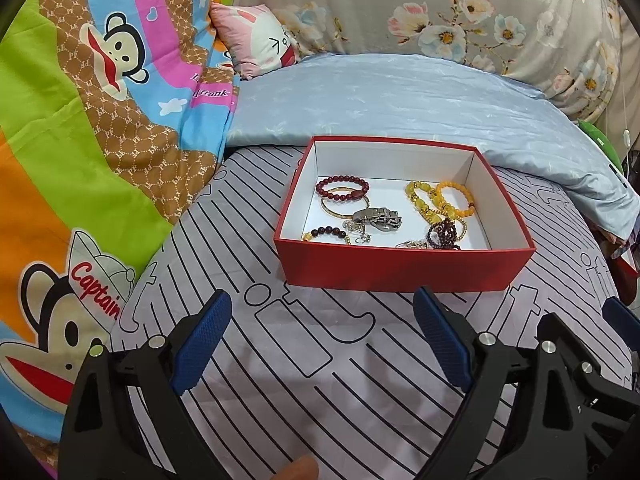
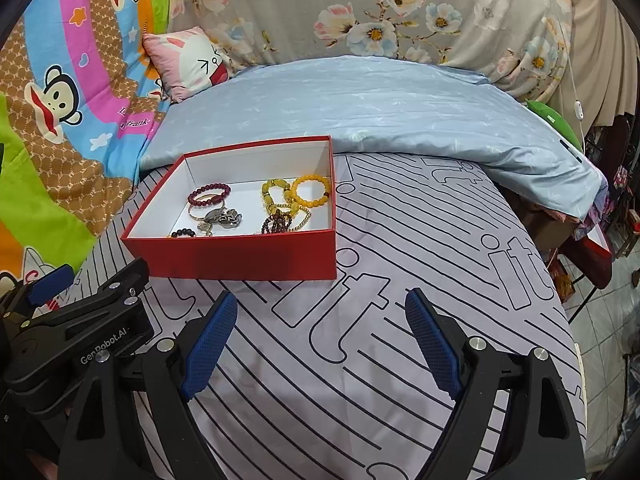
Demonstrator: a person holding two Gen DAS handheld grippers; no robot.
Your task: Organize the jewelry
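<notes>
A red box [image 1: 404, 266] with a white inside sits on the striped bedsheet; it also shows in the right wrist view [image 2: 236, 256]. Inside lie a dark red bead bracelet [image 1: 342, 188], a gold bangle [image 1: 340, 209], a silver watch band [image 1: 380, 218], yellow bead bracelets [image 1: 454, 199] and a dark garnet bracelet [image 1: 442, 234]. My left gripper [image 1: 322, 310] is open and empty, just in front of the box. My right gripper [image 2: 322, 306] is open and empty, in front of the box and to its right.
The striped lilac bedsheet [image 2: 400, 280] lies under both grippers. A folded light blue quilt [image 1: 400, 96] lies behind the box. A cartoon monkey blanket [image 1: 80, 120] rises on the left. A small pink pillow [image 1: 260, 38] sits behind. The bed edge drops off at right [image 2: 576, 320].
</notes>
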